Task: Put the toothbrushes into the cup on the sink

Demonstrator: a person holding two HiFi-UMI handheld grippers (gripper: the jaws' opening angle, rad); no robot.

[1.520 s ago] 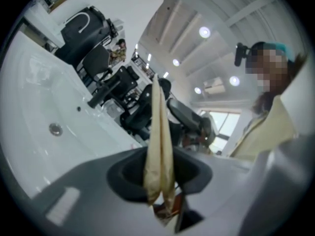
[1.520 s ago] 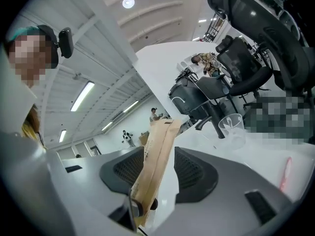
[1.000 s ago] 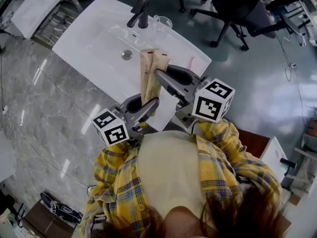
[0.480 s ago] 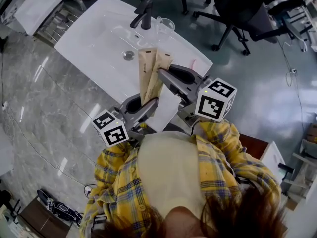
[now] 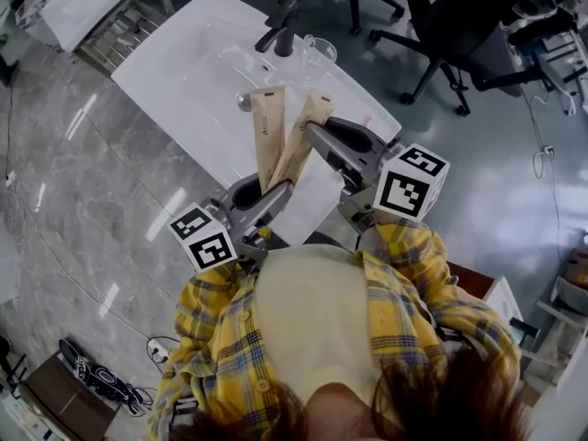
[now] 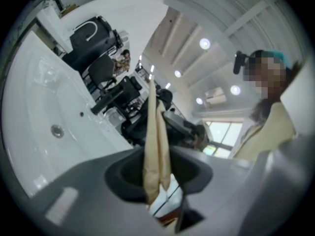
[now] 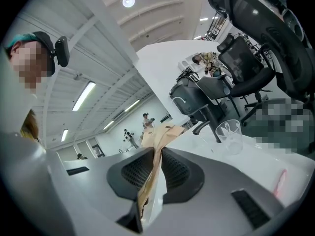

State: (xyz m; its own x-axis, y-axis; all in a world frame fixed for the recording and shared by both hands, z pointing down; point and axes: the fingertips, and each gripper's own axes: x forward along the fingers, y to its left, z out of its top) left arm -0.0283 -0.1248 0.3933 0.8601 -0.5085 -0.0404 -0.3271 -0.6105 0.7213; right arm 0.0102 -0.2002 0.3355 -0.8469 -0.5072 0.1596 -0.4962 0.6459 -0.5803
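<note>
Two paper toothbrush packets (image 5: 267, 131), tops fanned apart, are held over the surface's (image 5: 184, 81) near edge. We note the left gripper (image 5: 283, 189) clamped on both lower ends. The right gripper (image 5: 312, 133), jaws just closing, pinches the tilted packet (image 5: 306, 127).

Risk, as we judge it: drawing one free may drag the other loose and drop it to the floor (image 5: 83, 182), and a skewed pull may tear the paper.

The clear cup (image 5: 319, 50) stands at the far edge, beside the faucet (image 5: 283, 30). White basin, grey marble floor, office chairs (image 5: 441, 16) beyond.

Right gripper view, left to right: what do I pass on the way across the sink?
packet → cup → pink object
</note>
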